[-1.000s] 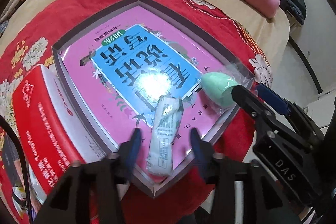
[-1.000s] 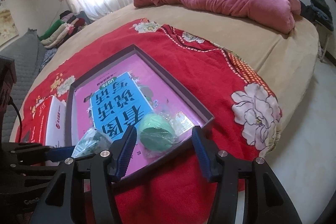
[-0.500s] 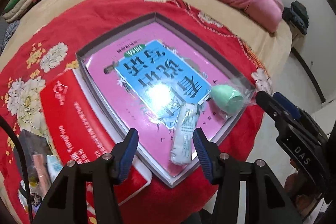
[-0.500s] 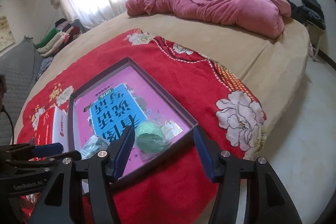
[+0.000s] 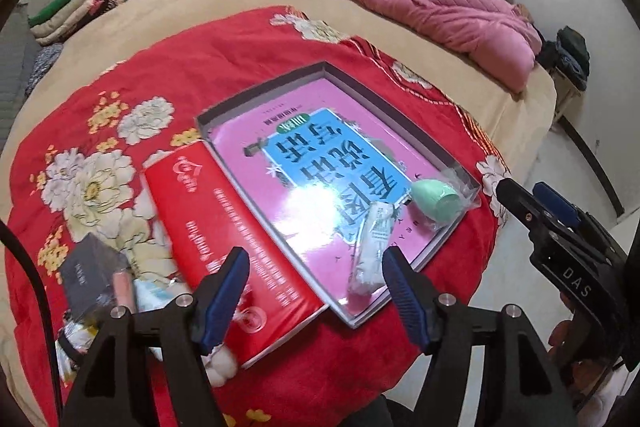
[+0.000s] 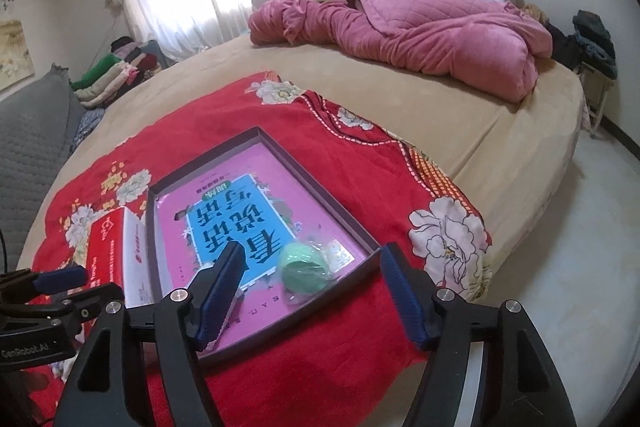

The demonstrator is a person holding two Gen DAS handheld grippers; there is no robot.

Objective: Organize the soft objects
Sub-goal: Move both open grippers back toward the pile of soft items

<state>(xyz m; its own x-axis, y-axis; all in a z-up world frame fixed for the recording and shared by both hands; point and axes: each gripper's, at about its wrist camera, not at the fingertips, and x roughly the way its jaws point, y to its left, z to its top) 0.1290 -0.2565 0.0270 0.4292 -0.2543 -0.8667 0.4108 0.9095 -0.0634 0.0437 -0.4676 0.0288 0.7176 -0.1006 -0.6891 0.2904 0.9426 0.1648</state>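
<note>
A shallow dark-walled box tray (image 5: 400, 115), lined with a pink and blue picture book cover, lies on a red floral blanket (image 5: 208, 67) spread over a tan bed. Two soft objects rest in the tray's near corner: a white rolled packet (image 5: 370, 247) lying lengthwise, and just beside it a mint-green egg-shaped sponge (image 5: 434, 197) in a clear plastic wrapper. In the right wrist view the green sponge (image 6: 302, 267) sits well inside the tray wall, with nothing pressing on it. The left gripper (image 5: 316, 295) hangs above the tray's near edge, its blue-padded jaws spread wide and empty after just opening further; the packet lies below, nearer its right-hand finger, untouched. The right gripper (image 6: 310, 291) likewise has jaws parted and holding nothing, having just widened, with the sponge below and between them but free. A red carton (image 5: 224, 227) lies against the tray's left side, and to its left sits a small heap of things waiting to be sorted: a dark little box (image 5: 88, 275), some pale packets and a white cotton ball (image 5: 222, 367). Both placements look finished. The next move probably calls for the left gripper to swing toward that heap, pick one soft piece, and close on it gently.
</note>
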